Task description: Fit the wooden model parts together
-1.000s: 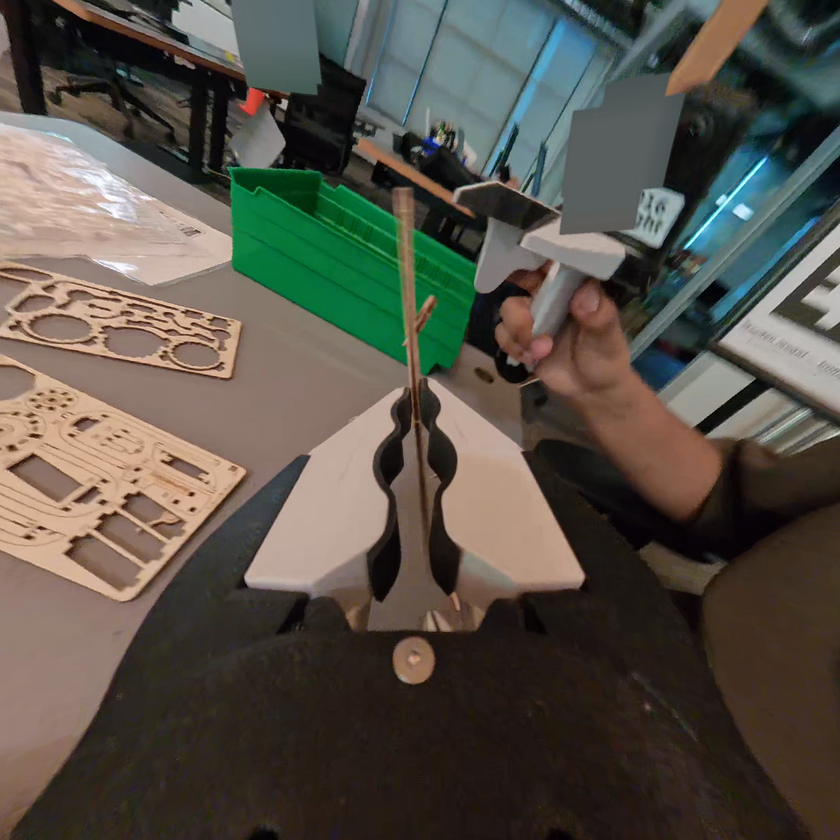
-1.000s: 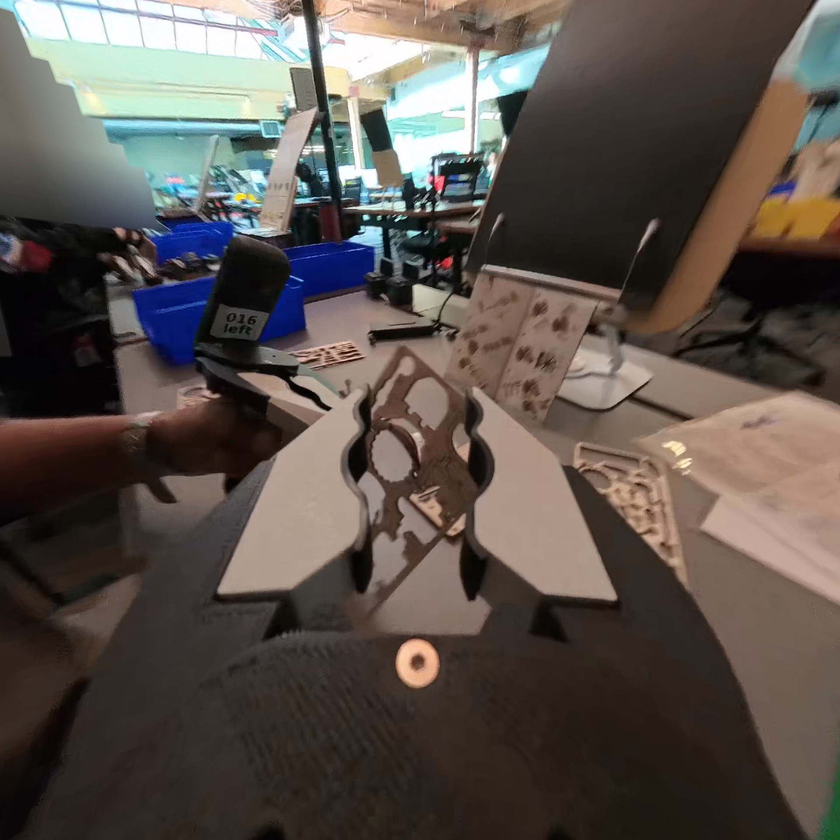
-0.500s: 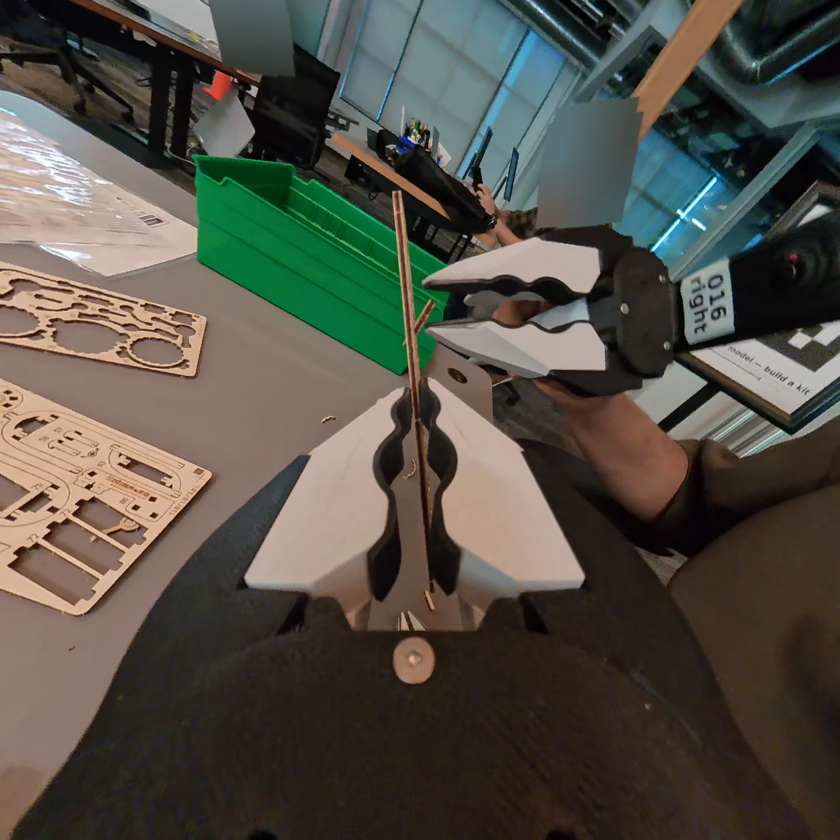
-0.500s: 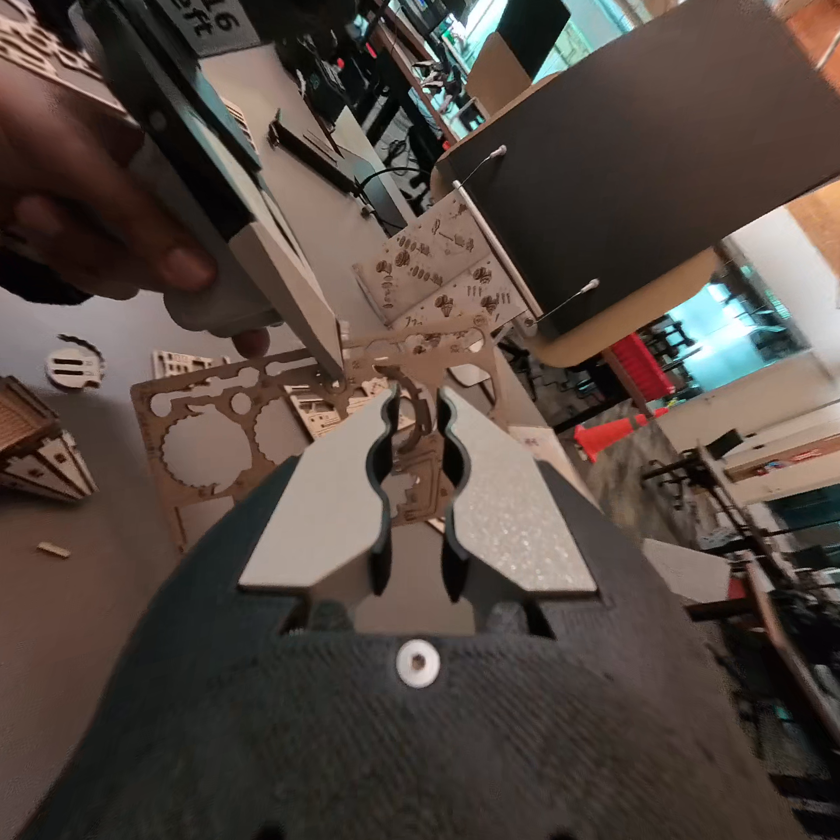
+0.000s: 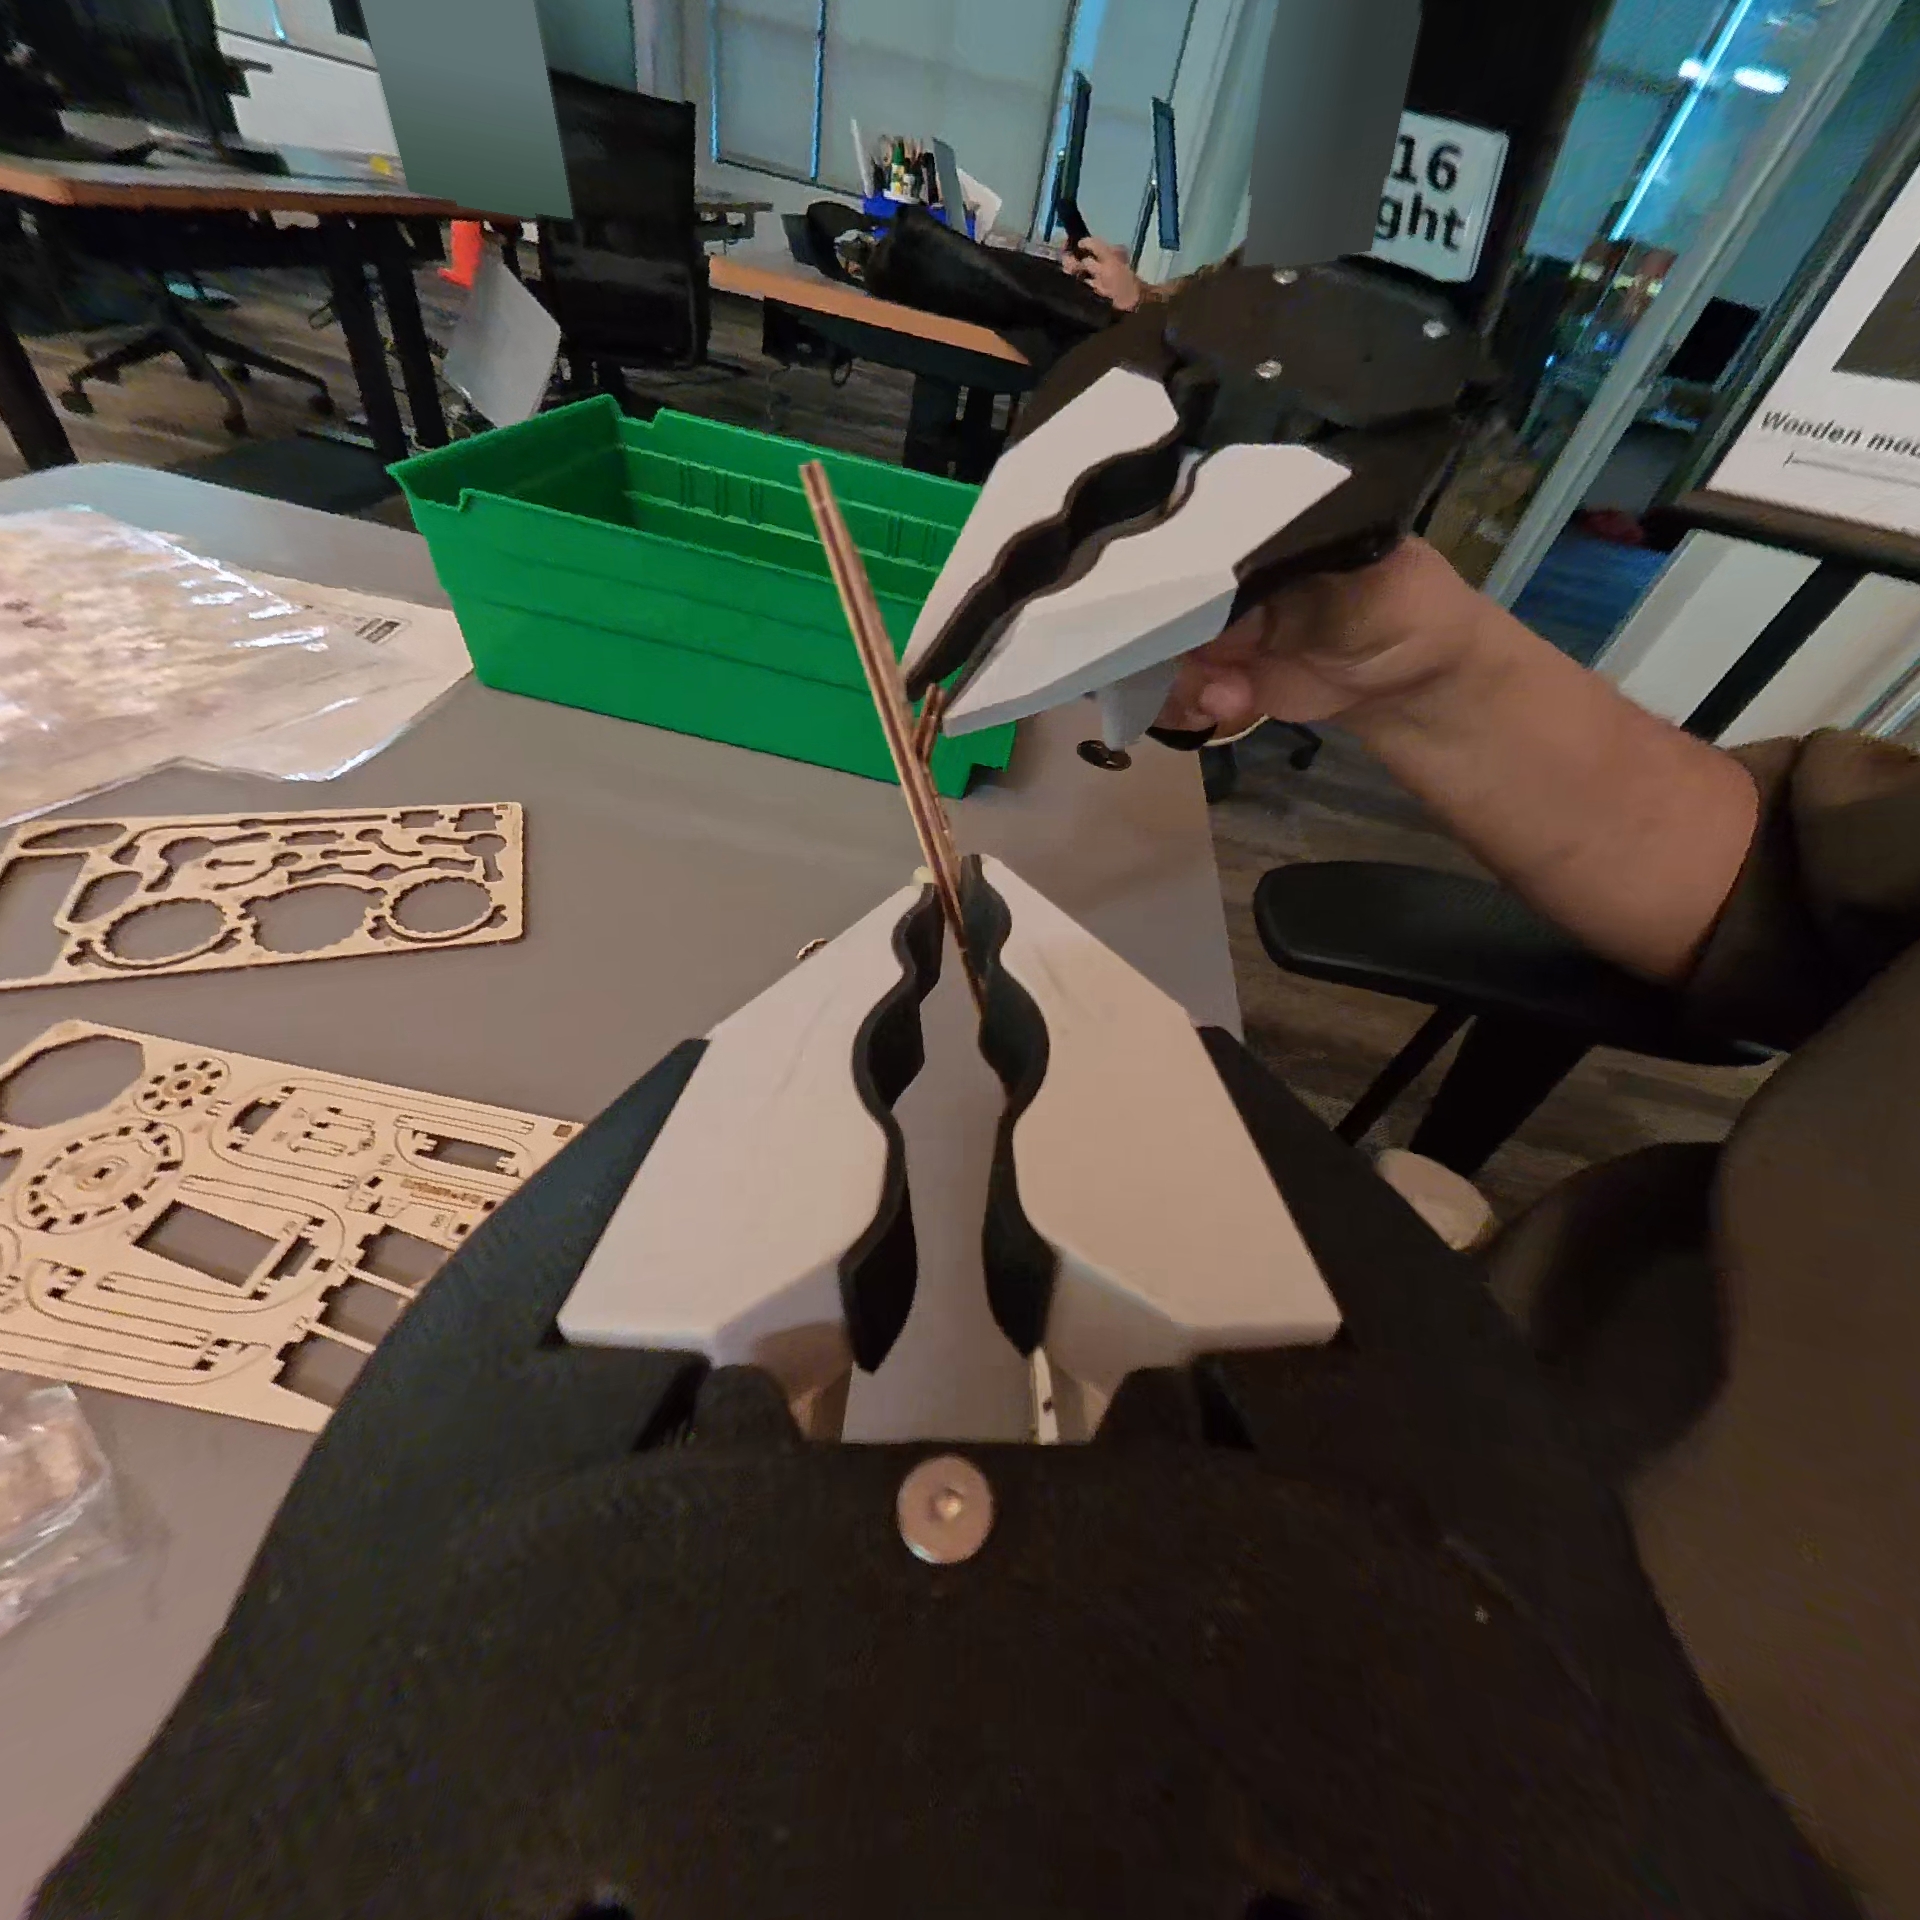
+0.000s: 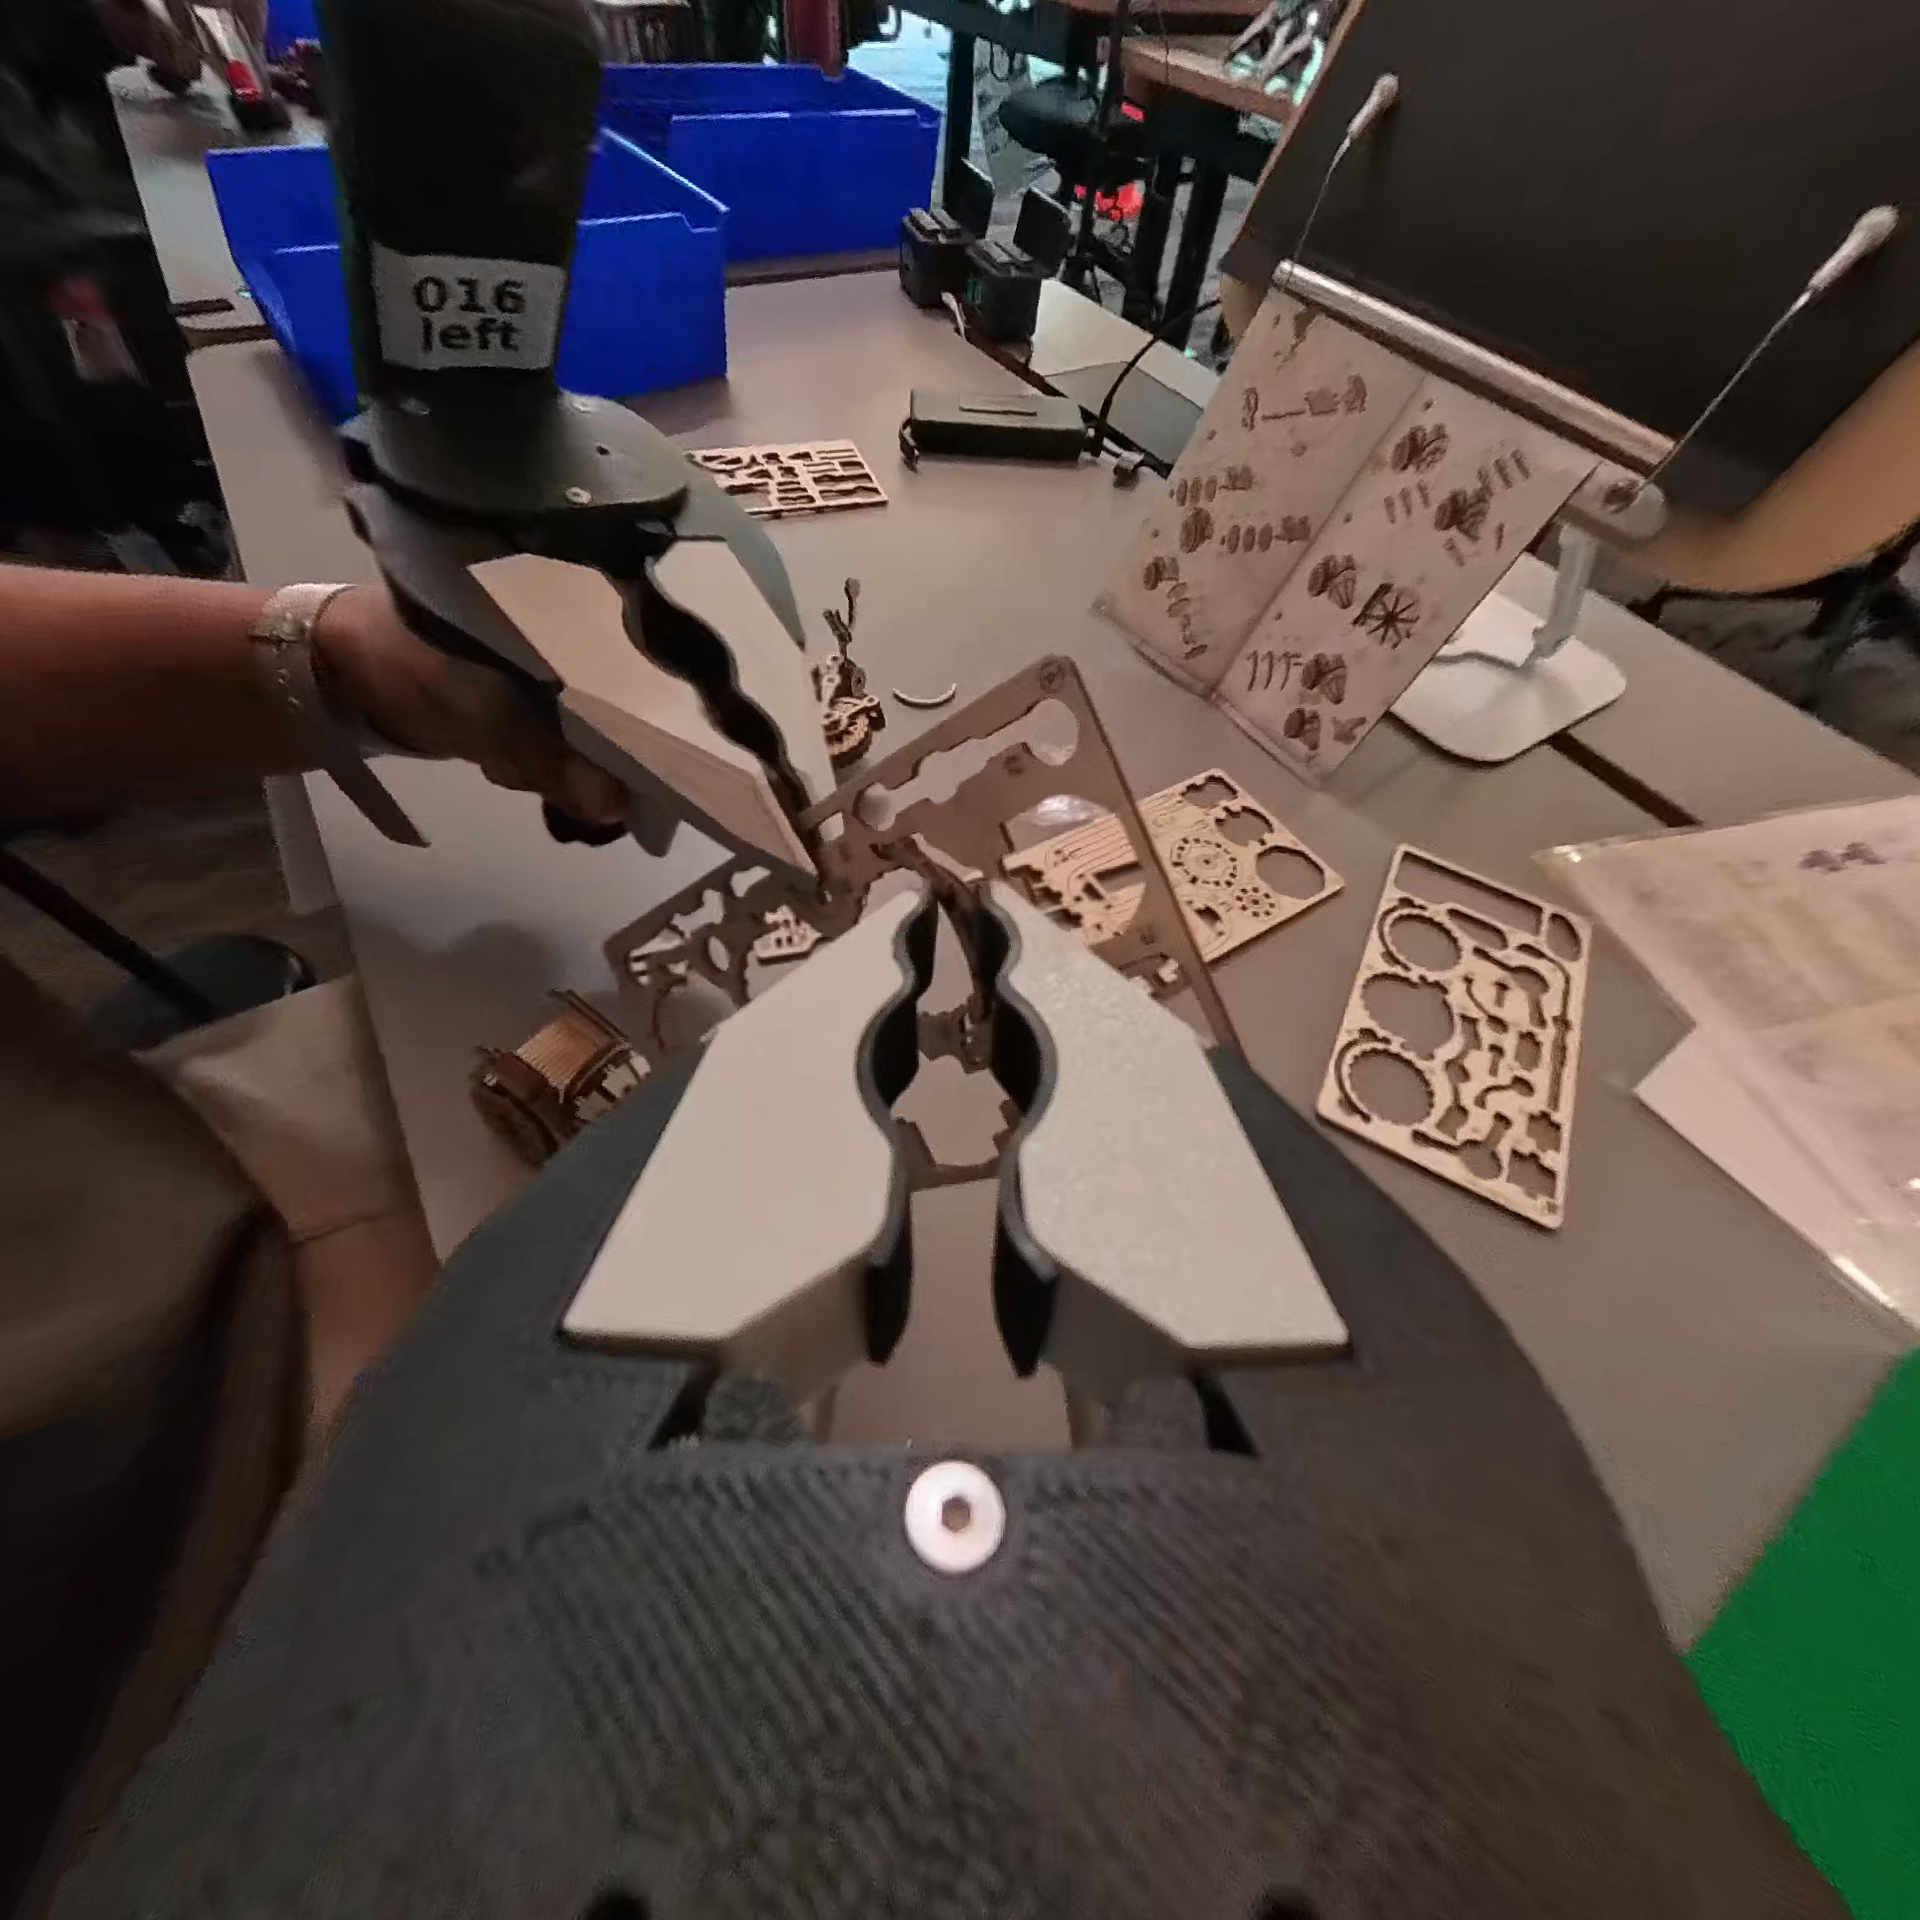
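My left gripper (image 5: 951, 883) is shut on a thin wooden parts sheet (image 5: 862, 623), which stands edge-on and leans left in the left wrist view. In the right wrist view the same sheet (image 6: 1013, 764) shows flat, with many cut-outs, held above the table by the left gripper (image 6: 816, 862). My right gripper (image 6: 956, 904) is shut on a small curved wooden part (image 6: 961, 935) that sits in the sheet. In the left wrist view it (image 5: 928, 694) comes down from the upper right onto that part (image 5: 928, 732).
Two more cut-out wooden sheets (image 5: 260, 894) (image 5: 208, 1195) lie on the grey table, with a green bin (image 5: 675, 582) behind. A partly built wooden model (image 6: 561, 1070), a small assembly (image 6: 852, 707), an instruction booklet on a stand (image 6: 1330, 551) and blue bins (image 6: 644, 260) also show. The grippers are tip to tip, or close to it.
My right gripper swung in from the side, came down onto the sheet and closed on the small part. The left gripper kept its hold and the sheet now leans left.
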A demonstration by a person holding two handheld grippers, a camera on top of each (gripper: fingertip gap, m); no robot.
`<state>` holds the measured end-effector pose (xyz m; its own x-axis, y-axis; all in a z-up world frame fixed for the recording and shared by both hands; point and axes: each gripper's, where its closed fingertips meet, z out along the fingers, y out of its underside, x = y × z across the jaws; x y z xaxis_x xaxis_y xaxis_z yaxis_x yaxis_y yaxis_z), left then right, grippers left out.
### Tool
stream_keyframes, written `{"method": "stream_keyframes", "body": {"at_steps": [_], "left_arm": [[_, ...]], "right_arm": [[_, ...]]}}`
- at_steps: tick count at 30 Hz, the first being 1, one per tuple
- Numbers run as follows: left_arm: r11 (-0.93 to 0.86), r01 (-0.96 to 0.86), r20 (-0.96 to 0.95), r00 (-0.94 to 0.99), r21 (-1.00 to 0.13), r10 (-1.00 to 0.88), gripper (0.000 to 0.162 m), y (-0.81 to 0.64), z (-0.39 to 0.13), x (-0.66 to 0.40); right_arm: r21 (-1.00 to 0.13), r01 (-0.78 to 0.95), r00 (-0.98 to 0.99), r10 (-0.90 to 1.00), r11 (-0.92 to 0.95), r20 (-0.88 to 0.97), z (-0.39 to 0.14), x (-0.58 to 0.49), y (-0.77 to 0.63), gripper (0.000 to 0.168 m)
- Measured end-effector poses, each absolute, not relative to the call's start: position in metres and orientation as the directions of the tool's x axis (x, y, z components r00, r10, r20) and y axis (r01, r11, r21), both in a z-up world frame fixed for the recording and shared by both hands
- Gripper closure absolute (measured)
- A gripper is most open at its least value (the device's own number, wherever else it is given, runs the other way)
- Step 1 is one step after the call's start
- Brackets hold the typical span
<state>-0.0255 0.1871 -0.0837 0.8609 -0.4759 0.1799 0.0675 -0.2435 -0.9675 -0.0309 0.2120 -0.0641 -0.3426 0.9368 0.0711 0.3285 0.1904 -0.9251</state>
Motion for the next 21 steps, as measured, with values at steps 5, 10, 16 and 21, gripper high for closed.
{"method": "stream_keyframes", "body": {"at_steps": [5,10,16,21], "left_arm": [[-0.228,-0.019,0.089,0.886,-0.974,-0.455,0.159,0.188,-0.089,-0.027],[-0.223,0.177,0.255,0.881,-0.959,-0.399,0.161,0.191,-0.081,-0.045],[-0.218,0.404,0.459,0.765,-0.888,-0.452,0.161,0.189,-0.07,-0.048],[-0.218,0.448,0.493,0.709,-0.867,-0.504,0.161,0.187,-0.065,-0.039]], "right_arm": [[-0.912,0.377,-0.283,0.957,0.164,0.055,-0.071,-0.035,0.215,0.161],[-0.936,0.277,-0.243,0.958,0.217,0.151,-0.053,-0.036,0.219,0.158],[-0.982,0.172,-0.133,0.99,0.078,0.056,-0.044,-0.034,0.25,0.108],[-0.937,0.177,-0.291,0.893,-0.301,-0.342,-0.052,-0.039,0.235,0.116]]}}
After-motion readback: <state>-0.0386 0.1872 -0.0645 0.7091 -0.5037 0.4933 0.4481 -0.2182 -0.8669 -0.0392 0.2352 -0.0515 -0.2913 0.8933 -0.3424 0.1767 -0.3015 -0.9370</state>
